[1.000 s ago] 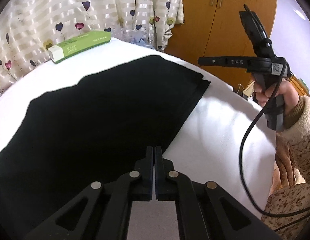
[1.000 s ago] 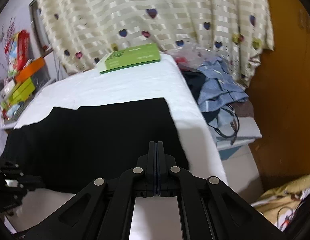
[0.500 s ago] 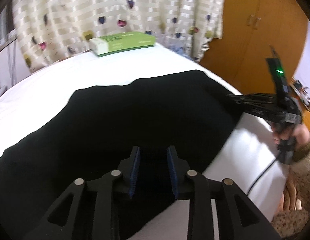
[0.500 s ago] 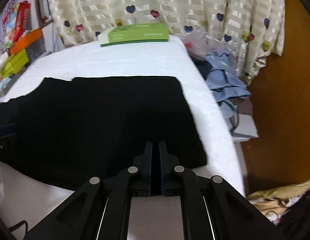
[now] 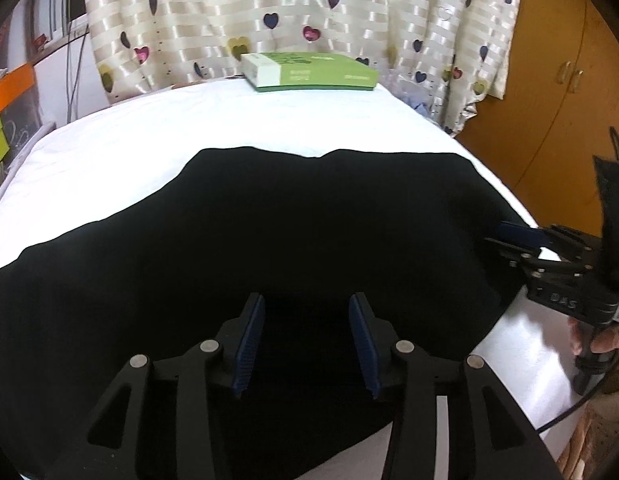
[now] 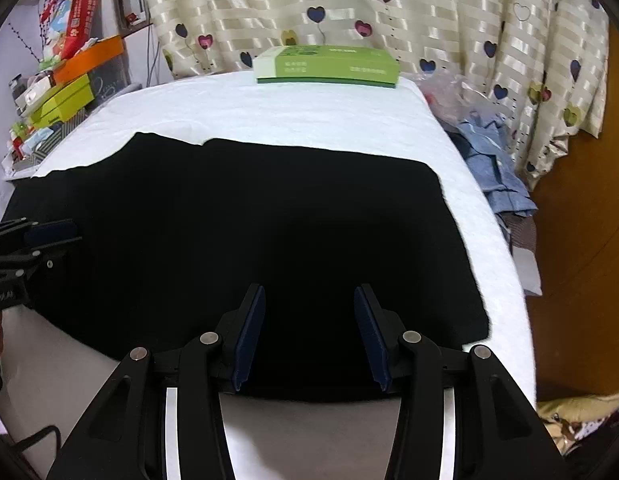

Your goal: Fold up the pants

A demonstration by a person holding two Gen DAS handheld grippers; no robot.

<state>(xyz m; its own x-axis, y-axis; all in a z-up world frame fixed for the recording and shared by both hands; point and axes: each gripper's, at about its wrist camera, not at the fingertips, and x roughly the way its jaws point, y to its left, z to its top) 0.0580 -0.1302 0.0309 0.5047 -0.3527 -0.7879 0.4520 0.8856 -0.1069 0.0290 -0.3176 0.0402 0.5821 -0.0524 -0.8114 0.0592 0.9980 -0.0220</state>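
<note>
Left wrist view: black pants (image 5: 293, 240) spread flat across white-covered bench (image 5: 157, 140); left hand-held gripper (image 5: 307, 340) over near hem, jaws just opened, apart, gripping nothing. Right hand-held gripper (image 6: 309, 336) likewise just opened, apart, above near right corner. Green box (image 6: 329, 65) at far edge, heart-print curtain (image 6: 389, 4) behind, wooden wardrobe (image 5: 557, 92) right

A green box (image 5: 309, 71) lies at twelve o'clock on the far edge of the white-covered table (image 5: 157, 136), right in front of the cream curtain with hearts (image 5: 293, 12). At two o'clock stands a wooden cupboard (image 5: 557, 92). In the right wrist view, blue clothes (image 6: 493, 164) pile at three o'clock and stacked cartons (image 6: 65, 80) sit at ten o'clock.
</note>
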